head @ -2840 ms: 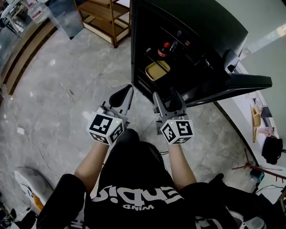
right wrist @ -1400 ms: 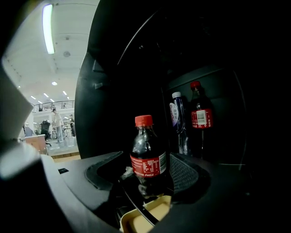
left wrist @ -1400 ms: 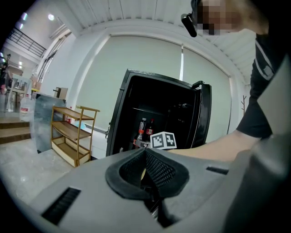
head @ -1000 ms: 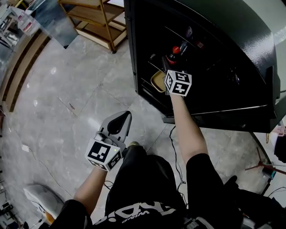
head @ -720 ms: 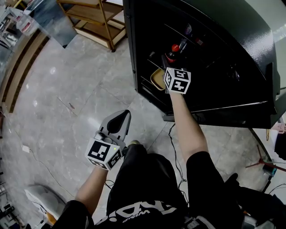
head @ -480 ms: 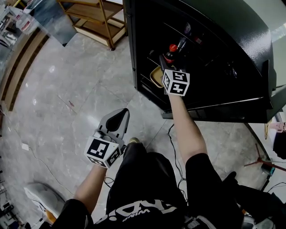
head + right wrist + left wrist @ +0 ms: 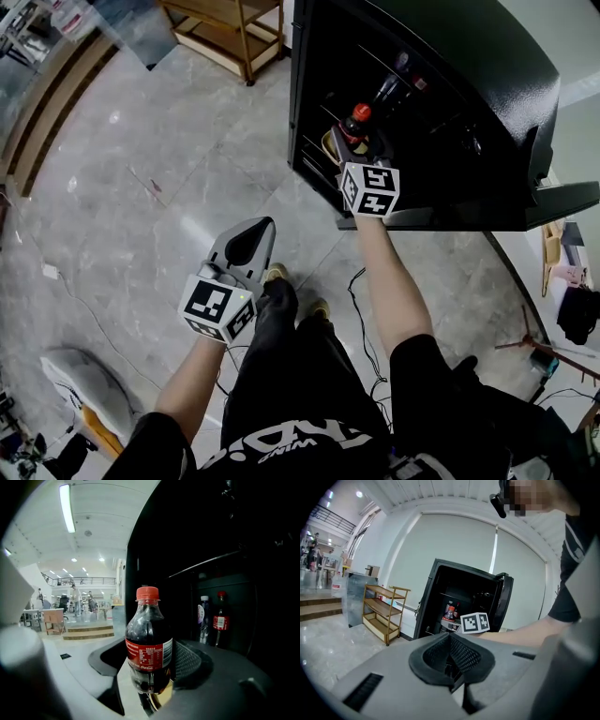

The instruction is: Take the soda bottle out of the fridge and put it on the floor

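A dark soda bottle (image 7: pixel 149 648) with a red cap and red label stands upright between the jaws of my right gripper (image 7: pixel 151 679), which is shut on it. In the head view the soda bottle (image 7: pixel 355 126) sits just above the right gripper (image 7: pixel 361 155) at the open front of the black fridge (image 7: pixel 450 84). My left gripper (image 7: pixel 246 246) hangs lower, over the grey floor, shut with nothing in it. The left gripper view shows the fridge (image 7: pixel 459 602), the soda bottle (image 7: pixel 449 612) and the right gripper's marker cube ahead.
Two more bottles (image 7: pixel 212 619) stand deeper inside the fridge, and a yellow dish (image 7: pixel 328 145) lies on a shelf beside the gripper. The fridge door (image 7: pixel 561 192) hangs open at right. A wooden rack (image 7: pixel 230 28) stands on the marble floor (image 7: pixel 141 187) at left.
My right gripper has drawn back out of the fridge toward me with the soda bottle in its jaws. The left gripper has stayed low over the floor.
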`<action>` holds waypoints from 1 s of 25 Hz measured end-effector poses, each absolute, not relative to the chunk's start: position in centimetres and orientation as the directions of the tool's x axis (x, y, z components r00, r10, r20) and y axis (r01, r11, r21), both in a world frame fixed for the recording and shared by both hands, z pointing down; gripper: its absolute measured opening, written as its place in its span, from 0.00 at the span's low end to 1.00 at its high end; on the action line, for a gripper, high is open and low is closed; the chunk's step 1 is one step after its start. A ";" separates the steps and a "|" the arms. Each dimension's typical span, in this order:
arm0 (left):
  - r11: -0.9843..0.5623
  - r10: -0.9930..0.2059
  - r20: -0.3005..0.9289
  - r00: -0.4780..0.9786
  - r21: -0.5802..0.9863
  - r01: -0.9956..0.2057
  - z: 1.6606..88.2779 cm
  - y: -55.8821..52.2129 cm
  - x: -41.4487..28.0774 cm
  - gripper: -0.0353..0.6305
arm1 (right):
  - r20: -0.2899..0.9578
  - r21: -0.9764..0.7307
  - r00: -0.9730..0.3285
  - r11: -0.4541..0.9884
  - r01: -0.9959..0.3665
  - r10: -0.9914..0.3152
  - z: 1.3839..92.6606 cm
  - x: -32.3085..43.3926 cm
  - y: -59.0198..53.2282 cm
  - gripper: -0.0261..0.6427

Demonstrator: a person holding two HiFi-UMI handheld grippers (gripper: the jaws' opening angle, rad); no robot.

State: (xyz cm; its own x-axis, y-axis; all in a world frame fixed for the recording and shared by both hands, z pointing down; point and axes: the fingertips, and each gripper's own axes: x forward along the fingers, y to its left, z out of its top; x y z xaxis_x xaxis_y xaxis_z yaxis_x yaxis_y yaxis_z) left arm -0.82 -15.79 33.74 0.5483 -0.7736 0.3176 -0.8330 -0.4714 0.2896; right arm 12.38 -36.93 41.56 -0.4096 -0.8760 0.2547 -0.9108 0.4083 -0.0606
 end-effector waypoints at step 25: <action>-0.378 -0.848 0.294 0.442 0.251 -0.891 39.5 -13.9 -7.2 0.06 | 0.160 -0.113 -0.642 0.632 -0.766 -0.750 44.4 -0.4 -34.2 0.50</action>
